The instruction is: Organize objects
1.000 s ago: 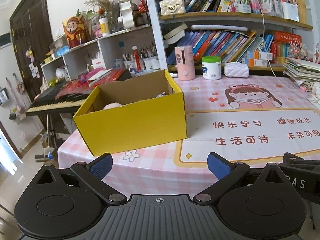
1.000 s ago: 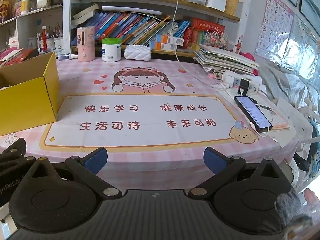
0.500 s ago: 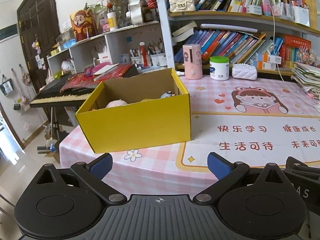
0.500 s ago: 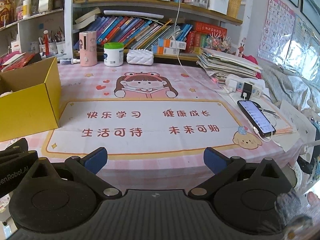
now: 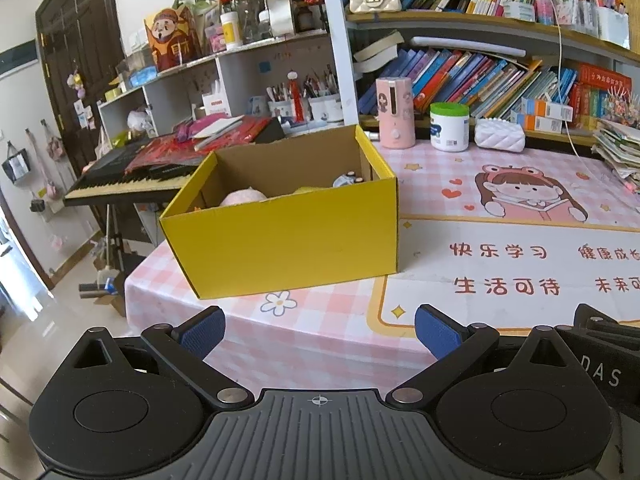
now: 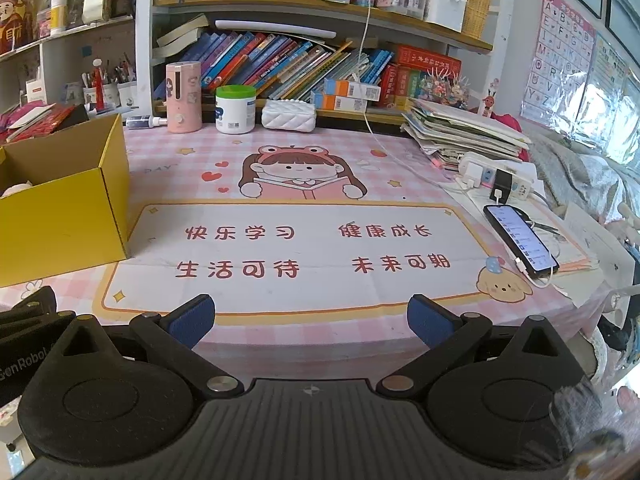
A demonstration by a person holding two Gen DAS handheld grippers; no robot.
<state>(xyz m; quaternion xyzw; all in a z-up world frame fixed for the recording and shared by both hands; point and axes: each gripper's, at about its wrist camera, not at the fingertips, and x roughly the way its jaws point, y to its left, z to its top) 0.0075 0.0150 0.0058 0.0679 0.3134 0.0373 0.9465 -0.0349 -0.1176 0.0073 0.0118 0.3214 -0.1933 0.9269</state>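
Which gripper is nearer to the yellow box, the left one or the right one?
Left. The left gripper faces the yellow box almost straight ahead, open and empty. The right gripper has the box far off to its left, also open.

Pink checked table (image 6: 168, 168) carries a printed mat (image 6: 304, 248); yellow box (image 5: 280, 236) sits at the mat's left edge, 1 phone (image 6: 520, 240) off its right edge, jar (image 6: 235, 109) behind it.

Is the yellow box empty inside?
No, the yellow box has a pink toy and other small things showing above its front wall.
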